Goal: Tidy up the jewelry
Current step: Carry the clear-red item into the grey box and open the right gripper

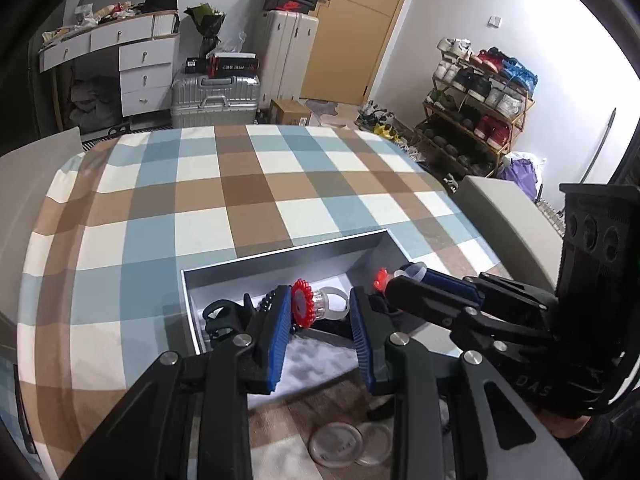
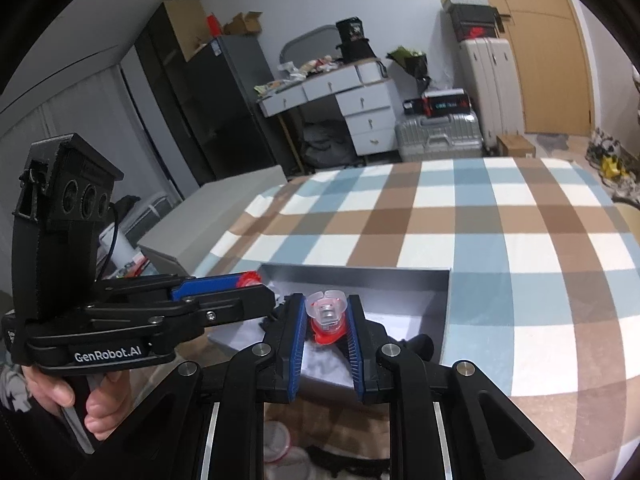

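A grey open box (image 1: 280, 264) lies on the checked cloth; it also shows in the right wrist view (image 2: 352, 276). My left gripper (image 1: 320, 308) is shut on a clear plastic ring with a red flower top (image 1: 312, 304), held over the box. My right gripper (image 2: 326, 312) is shut on a second clear ring with a red top (image 2: 326, 314), also over the box. The right gripper shows in the left wrist view (image 1: 400, 278) to the right of the left one. Dark jewelry (image 1: 218, 318) lies inside the box on white lining.
Round clear lids (image 1: 336, 444) lie on the cloth near the front edge. A grey box lid (image 1: 504, 220) stands at the table's right. Suitcases (image 1: 216, 96), a desk and a shoe rack (image 1: 476, 108) stand beyond the table.
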`<state>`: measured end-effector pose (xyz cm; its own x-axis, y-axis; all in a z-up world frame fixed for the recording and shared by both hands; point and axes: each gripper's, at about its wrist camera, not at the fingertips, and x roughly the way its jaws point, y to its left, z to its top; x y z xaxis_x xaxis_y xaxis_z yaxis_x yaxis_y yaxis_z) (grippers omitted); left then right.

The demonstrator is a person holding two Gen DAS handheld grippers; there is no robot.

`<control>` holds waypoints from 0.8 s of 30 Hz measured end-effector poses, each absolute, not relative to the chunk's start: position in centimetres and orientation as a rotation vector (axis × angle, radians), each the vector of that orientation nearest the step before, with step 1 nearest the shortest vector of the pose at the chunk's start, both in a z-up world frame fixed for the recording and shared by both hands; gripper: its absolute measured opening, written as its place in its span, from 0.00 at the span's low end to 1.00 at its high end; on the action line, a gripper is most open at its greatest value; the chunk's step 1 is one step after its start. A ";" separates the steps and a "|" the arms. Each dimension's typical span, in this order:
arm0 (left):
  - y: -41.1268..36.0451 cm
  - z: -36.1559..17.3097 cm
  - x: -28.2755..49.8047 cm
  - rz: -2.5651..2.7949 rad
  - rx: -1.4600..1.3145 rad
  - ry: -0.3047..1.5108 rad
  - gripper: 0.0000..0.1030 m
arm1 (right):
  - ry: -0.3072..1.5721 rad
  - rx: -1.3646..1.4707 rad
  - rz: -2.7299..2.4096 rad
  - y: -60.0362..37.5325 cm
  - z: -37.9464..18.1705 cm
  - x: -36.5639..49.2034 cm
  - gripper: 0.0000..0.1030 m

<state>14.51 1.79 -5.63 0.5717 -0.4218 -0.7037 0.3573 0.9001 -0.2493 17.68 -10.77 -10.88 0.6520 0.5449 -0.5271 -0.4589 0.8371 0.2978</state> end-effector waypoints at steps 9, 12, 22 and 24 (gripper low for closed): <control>1.8 -7.6 15.9 -0.470 -0.117 0.907 0.23 | 0.693 0.161 0.583 -10.7 -12.6 19.5 0.20; 1.8 -7.7 15.9 -0.464 -0.119 0.906 0.23 | 0.693 0.151 0.574 -10.5 -12.7 19.6 0.20; 2.1 -6.6 14.7 -0.444 -0.094 0.874 0.28 | 0.615 0.157 0.524 -11.8 -10.8 17.6 0.34; 2.1 -6.2 14.2 -0.437 -0.090 0.869 0.30 | 0.588 0.164 0.518 -12.2 -10.2 16.6 0.50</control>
<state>14.19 2.11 -6.22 0.5632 -0.4068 -0.7192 0.3345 0.9081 -0.2517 16.63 -12.19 -10.23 0.7085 0.5105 -0.4872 -0.4190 0.8599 0.2917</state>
